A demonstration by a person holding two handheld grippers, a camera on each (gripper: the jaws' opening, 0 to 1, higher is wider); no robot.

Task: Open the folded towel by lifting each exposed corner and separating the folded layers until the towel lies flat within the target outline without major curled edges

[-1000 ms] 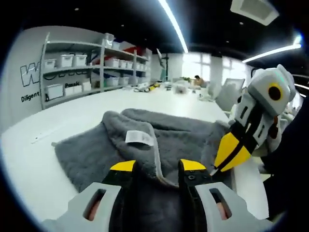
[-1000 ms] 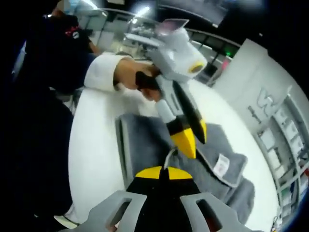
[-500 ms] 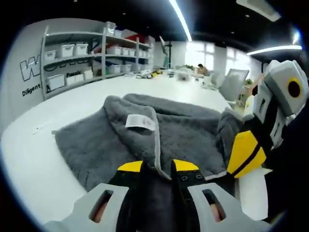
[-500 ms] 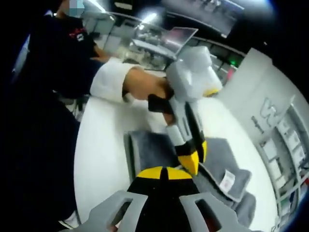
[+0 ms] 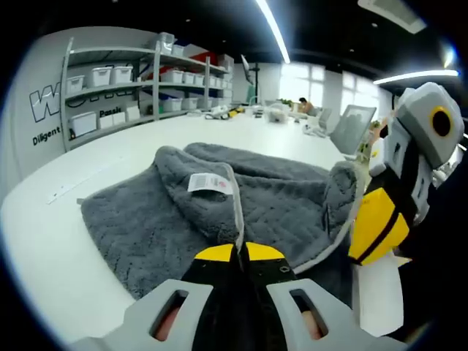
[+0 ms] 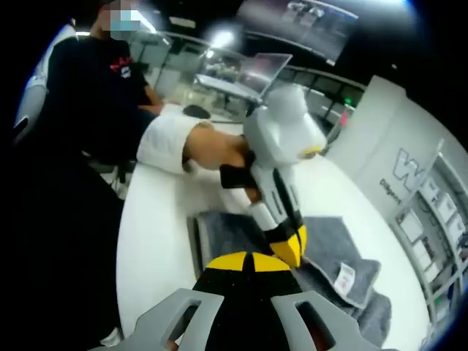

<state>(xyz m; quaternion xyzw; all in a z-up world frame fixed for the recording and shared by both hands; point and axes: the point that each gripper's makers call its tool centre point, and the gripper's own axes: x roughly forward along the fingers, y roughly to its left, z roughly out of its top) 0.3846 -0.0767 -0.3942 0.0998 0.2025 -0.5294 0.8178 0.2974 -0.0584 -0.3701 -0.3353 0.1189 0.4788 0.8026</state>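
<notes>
A grey towel (image 5: 161, 227) with a white label (image 5: 208, 183) lies rumpled and partly folded on the white table (image 5: 44, 219). My left gripper (image 5: 240, 253) is shut on the towel's pale hem at the near fold. My right gripper (image 5: 374, 230) comes in from the right and holds a raised corner of the towel. In the right gripper view, my right gripper (image 6: 245, 262) is shut, with the towel (image 6: 329, 245) just past its tips. The left gripper (image 6: 291, 245) reaches down there, held by a hand (image 6: 212, 150) in a white sleeve. The label (image 6: 344, 279) lies further right.
Shelves (image 5: 117, 88) with white bins line the wall at the left. Small items (image 5: 263, 113) and a chair (image 5: 349, 135) stand at the table's far end. A person (image 6: 88, 80) in dark clothes stands close to the table edge (image 6: 128, 241).
My left gripper's jaws went from apart to shut on the towel's hem. The right gripper rose a little with its corner.
</notes>
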